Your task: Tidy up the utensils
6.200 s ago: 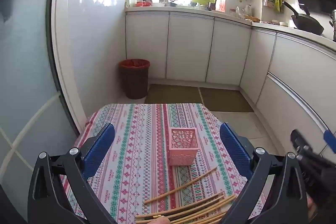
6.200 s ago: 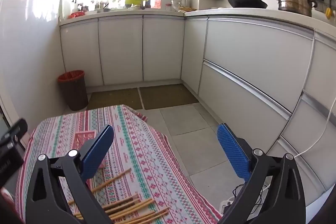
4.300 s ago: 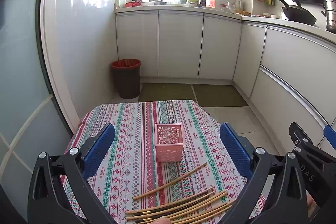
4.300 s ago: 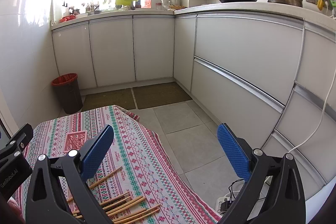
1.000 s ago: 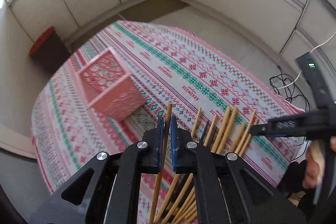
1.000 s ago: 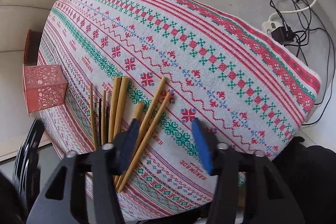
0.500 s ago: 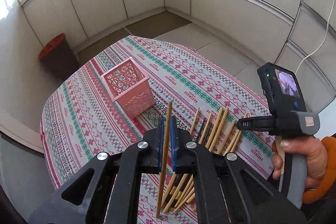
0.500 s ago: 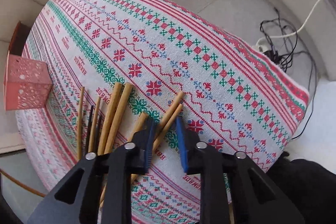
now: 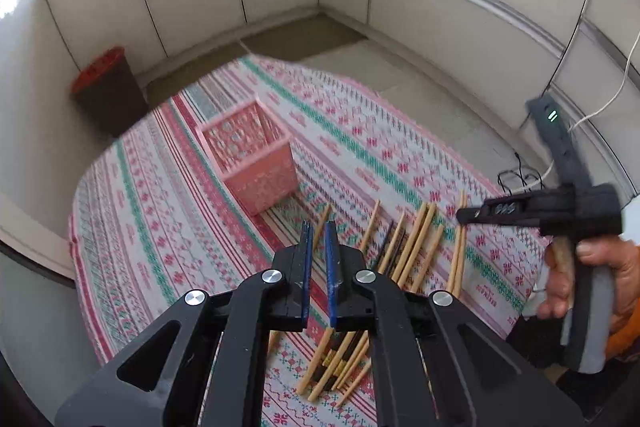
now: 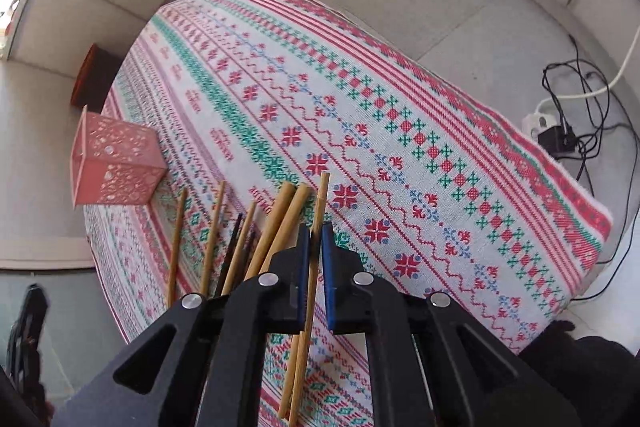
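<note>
On a small tabletop (image 10: 400, 99) covered with a red, green and white patterned cloth, a loose row of bamboo chopsticks (image 10: 276, 223) lies near the 6 o'clock edge in both wrist views, with a pink perforated square holder (image 9: 256, 163) standing upright at about 11 o'clock from them, apart from the sticks. The right gripper (image 10: 315, 239) has its blue pads drawn close and pinches one pale chopstick (image 10: 320, 203) partway along its length, the tip reaching forward toward 12 o'clock. The left gripper (image 9: 318, 239) has its blue pads nearly together with a narrow gap showing; nothing can be seen between them, though a chopstick (image 9: 322, 223) on the cloth lies just beyond its tips. From the left view the right gripper (image 9: 464, 215) hangs at 3 o'clock above the far end of the row, held by a hand (image 9: 592, 279). By the look of them, the sticks are light, stiff and smooth, so they likely roll or pivot in a pinch; a hold near the middle or toward the thicker end should keep one from swinging. The holder looks light and could tip if nudged.
</note>
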Tool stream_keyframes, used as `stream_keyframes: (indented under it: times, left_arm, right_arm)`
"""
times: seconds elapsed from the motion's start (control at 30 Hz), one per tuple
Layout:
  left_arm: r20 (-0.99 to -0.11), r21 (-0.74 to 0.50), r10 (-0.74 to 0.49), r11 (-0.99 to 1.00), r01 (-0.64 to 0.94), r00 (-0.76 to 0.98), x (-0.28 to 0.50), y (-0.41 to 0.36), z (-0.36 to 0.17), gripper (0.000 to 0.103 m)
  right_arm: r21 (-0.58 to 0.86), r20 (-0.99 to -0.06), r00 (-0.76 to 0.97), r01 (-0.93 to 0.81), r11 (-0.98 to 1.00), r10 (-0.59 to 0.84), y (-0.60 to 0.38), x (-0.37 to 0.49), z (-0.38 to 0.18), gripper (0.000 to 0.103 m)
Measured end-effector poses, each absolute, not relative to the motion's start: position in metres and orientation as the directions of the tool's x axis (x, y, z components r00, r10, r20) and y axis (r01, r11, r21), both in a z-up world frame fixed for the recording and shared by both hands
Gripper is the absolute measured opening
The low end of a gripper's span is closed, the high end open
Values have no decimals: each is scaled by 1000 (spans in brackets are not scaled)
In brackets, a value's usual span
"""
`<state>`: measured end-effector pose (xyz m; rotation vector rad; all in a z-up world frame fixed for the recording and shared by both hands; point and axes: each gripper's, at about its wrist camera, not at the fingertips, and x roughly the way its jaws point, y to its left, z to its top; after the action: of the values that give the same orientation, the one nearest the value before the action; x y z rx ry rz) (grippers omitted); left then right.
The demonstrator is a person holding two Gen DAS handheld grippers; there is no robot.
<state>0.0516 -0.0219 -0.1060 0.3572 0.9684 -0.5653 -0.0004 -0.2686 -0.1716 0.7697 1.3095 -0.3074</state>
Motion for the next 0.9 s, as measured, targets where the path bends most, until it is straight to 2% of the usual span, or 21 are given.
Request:
stream_keyframes:
  times: [0.1,0.2,0.27,0.33,0.4,0.57,0.6,0.63,0.67,0.73,0.9]
  left_arm:
    - [-901,3,-248,815,579,355,71,-21,-142,10]
    - [-936,25,-176,833,553,306,89,-27,-178,20]
    - [-947,31,-151,836,548,284,100,-34,-196,21]
    - [-955,38,-131,834,550,266,108,-43,-210,32]
    - [-959,62,-103,833,550,263,113,-51,-221,37]
    - [-960,74,-94,823,563,264,121,-60,-230,40]
    - [-964,56,-103,825,562,246,123,-59,-230,35]
    - [-967,20,-127,828,561,222,123,-58,-230,26]
    - [-967,19,-129,826,564,221,123,-60,-230,23]
    - [-964,30,-130,817,576,234,120,-62,-228,11]
    - [-943,62,-138,820,569,302,101,-59,-211,6]
  right_arm:
    - [346,-937,263,588,731,232,-272,-2,-165,6]
    - [387,-921,272,576,720,278,-280,-9,-166,6]
    - [388,-921,267,572,723,283,-283,-12,-169,6]
    - [383,-924,242,590,711,297,-289,-12,-179,6]
    - [379,-924,212,610,696,317,-294,-13,-191,7]
    - [363,-926,170,651,667,337,-302,-11,-213,10]
    - [360,-927,165,650,669,338,-302,-10,-213,10]
    - [356,-928,164,649,672,334,-301,-9,-212,10]
    - [357,-929,169,652,669,330,-301,-11,-212,8]
    - [353,-931,175,650,673,319,-299,-13,-212,8]
    - [377,-925,228,635,675,302,-297,-17,-200,6]
